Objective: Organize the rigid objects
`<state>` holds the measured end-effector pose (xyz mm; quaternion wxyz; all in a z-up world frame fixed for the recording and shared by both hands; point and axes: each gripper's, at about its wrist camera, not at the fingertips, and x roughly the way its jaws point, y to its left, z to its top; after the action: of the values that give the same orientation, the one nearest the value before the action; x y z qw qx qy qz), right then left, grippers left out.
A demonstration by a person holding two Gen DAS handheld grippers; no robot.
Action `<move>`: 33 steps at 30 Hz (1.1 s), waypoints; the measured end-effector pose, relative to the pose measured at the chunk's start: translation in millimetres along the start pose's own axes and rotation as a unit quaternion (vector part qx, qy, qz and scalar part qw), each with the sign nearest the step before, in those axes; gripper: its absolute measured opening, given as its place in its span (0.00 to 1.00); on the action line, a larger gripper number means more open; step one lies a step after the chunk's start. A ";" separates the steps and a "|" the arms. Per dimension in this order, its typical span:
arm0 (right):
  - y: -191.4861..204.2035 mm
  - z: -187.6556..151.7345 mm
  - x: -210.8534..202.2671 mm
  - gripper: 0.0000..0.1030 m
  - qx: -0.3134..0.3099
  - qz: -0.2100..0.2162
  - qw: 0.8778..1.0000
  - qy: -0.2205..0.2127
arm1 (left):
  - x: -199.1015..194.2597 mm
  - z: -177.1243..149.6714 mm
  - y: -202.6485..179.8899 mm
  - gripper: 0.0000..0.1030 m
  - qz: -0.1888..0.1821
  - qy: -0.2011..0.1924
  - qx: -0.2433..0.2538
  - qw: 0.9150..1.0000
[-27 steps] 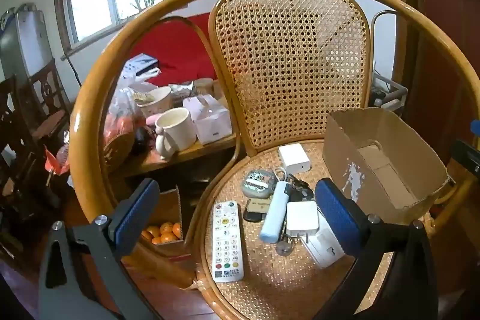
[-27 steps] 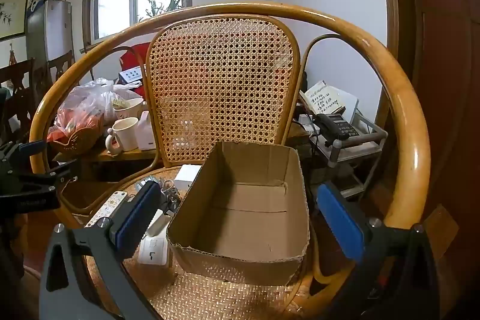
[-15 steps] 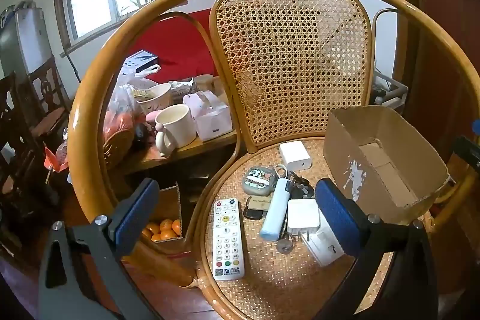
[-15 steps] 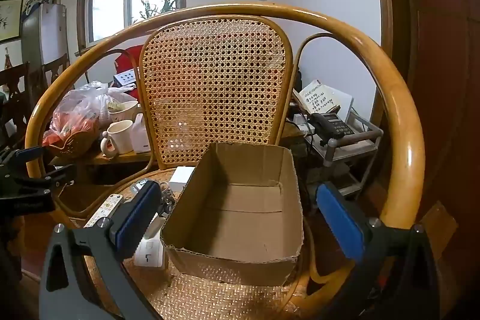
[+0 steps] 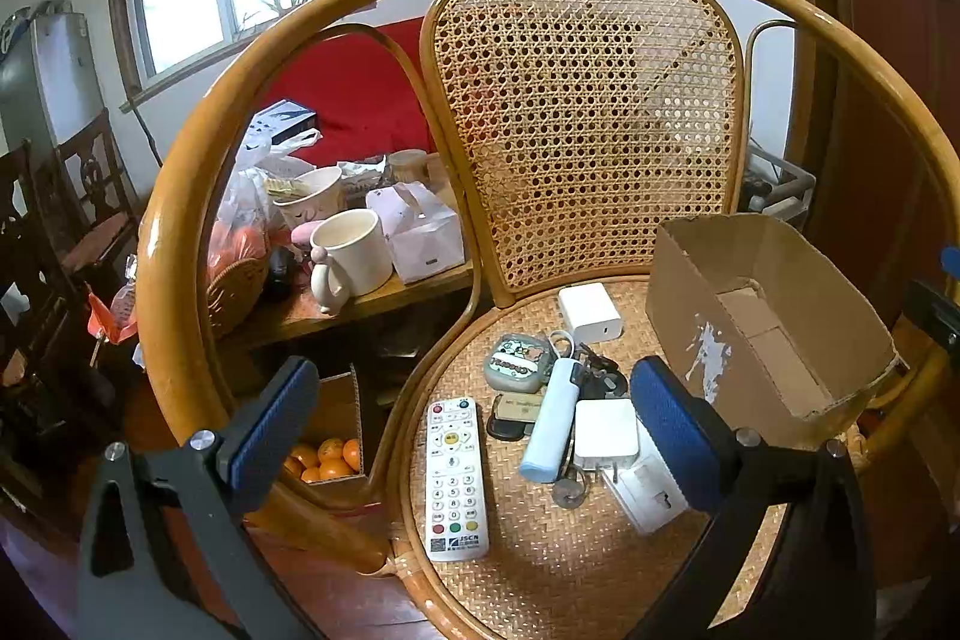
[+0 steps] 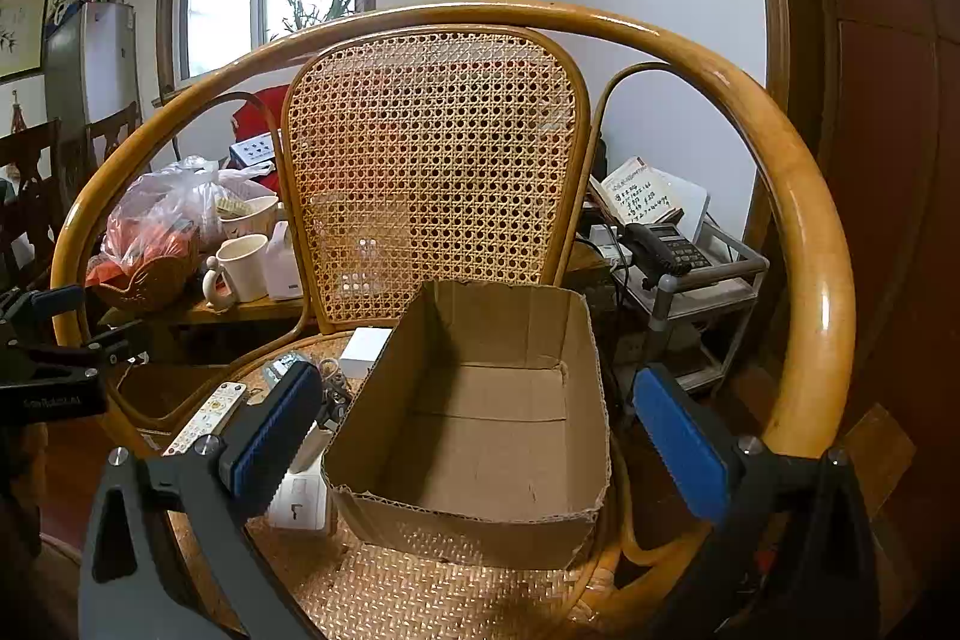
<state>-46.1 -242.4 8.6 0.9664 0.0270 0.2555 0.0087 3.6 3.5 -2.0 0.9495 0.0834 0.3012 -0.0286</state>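
A round rattan chair (image 5: 600,148) hems the work in: its curved arm rail rings the woven seat, and an open cardboard box (image 6: 480,418) fills the seat's right side, empty inside. The free room is the bare cane at the front of the seat. Left of the box lies a cluster: a white remote control (image 5: 454,472) nearest the front edge, a pale blue tube (image 5: 551,421) tilted across keys, a white charger (image 5: 605,435) touching a wall plug adapter (image 5: 645,490), and another white adapter (image 5: 589,311) by the backrest. The left gripper (image 5: 474,436) hovers above the cluster, jaws spread wide, holding nothing. The right gripper (image 6: 474,436) faces the box, likewise wide apart and empty
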 end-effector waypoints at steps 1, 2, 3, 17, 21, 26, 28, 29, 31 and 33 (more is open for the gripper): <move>-0.1 -0.5 0.0 1.00 0.001 0.001 1.000 0.001 | 0.4 -0.1 -0.1 1.00 0.001 0.001 0.001 1.000; -0.7 -0.7 -0.3 1.00 0.001 0.001 1.000 0.001 | 0.7 -0.1 0.1 1.00 0.002 0.001 0.001 1.000; -0.8 -0.7 0.2 1.00 0.001 0.001 1.000 0.002 | 0.7 -0.3 -0.2 1.00 0.003 0.001 0.002 1.000; 1.8 -2.3 2.6 1.00 -0.005 0.002 1.000 0.006 | 1.1 -0.4 -0.9 1.00 0.007 0.001 0.004 1.000; 2.6 -2.8 2.4 1.00 -0.007 0.002 1.000 0.006 | 1.5 0.0 1.1 1.00 0.008 0.003 0.001 1.000; 3.8 -2.9 2.3 1.00 -0.008 0.000 1.000 0.006 | 1.2 0.1 1.4 1.00 0.009 0.002 0.000 1.000; 4.5 -3.2 1.9 1.00 -0.008 0.000 1.000 0.006 | 1.2 -0.2 1.9 1.00 0.009 0.002 0.000 1.000; 4.1 -2.7 2.1 1.00 -0.009 0.000 1.000 0.006 | 1.2 -0.2 1.8 1.00 0.009 0.002 0.001 1.000; 4.1 -2.8 2.5 1.00 -0.009 0.000 1.000 0.006 | 1.1 -0.1 1.8 1.00 0.009 0.003 0.001 1.000; 3.4 -2.8 2.7 1.00 -0.008 -0.001 1.000 0.006 | 1.1 0.1 2.0 1.00 0.008 0.002 0.001 1.000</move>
<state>-45.2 -238.8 5.0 0.9650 0.0194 0.2612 0.0103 4.8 5.4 -2.3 0.9489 0.0866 0.3027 -0.0212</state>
